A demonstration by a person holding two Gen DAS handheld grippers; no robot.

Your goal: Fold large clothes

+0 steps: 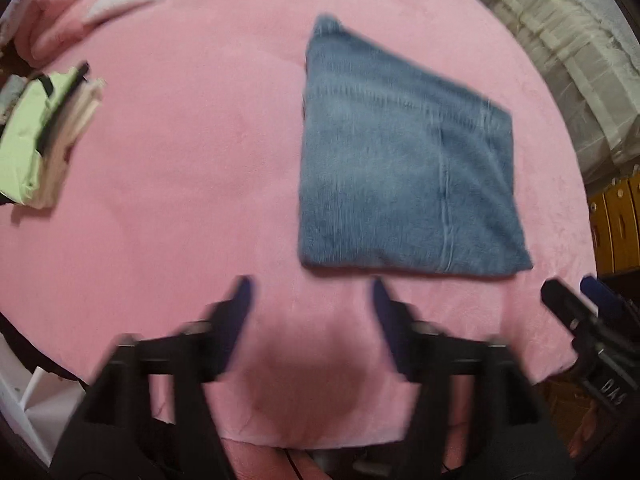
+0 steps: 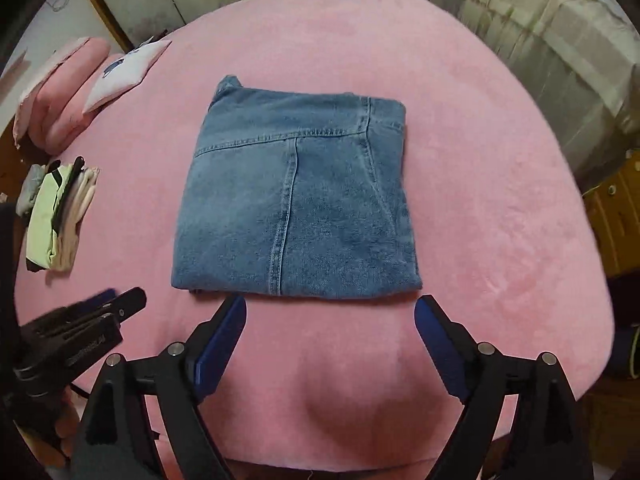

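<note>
A pair of blue jeans (image 2: 296, 196), folded into a flat square, lies on the pink blanket (image 2: 480, 200). In the left wrist view the jeans (image 1: 400, 168) sit right of centre, blurred. My left gripper (image 1: 311, 284) hovers above the blanket just short of the jeans' near edge and to their left, open, with only blanket between its fingers. My right gripper (image 2: 331, 302) stands open over the blanket right in front of that near edge, apart from the denim. Each gripper also shows in the other's view: the right gripper (image 1: 572, 286) at the right, the left gripper (image 2: 124, 296) at the lower left.
A stack of folded clothes (image 2: 60, 216) in light green, black and cream sits at the blanket's left edge. Pink pillows (image 2: 60, 96) and a white pillow (image 2: 124, 72) lie at the back left. Lace-covered furniture (image 2: 540, 40) and yellow drawers (image 2: 616, 208) stand to the right.
</note>
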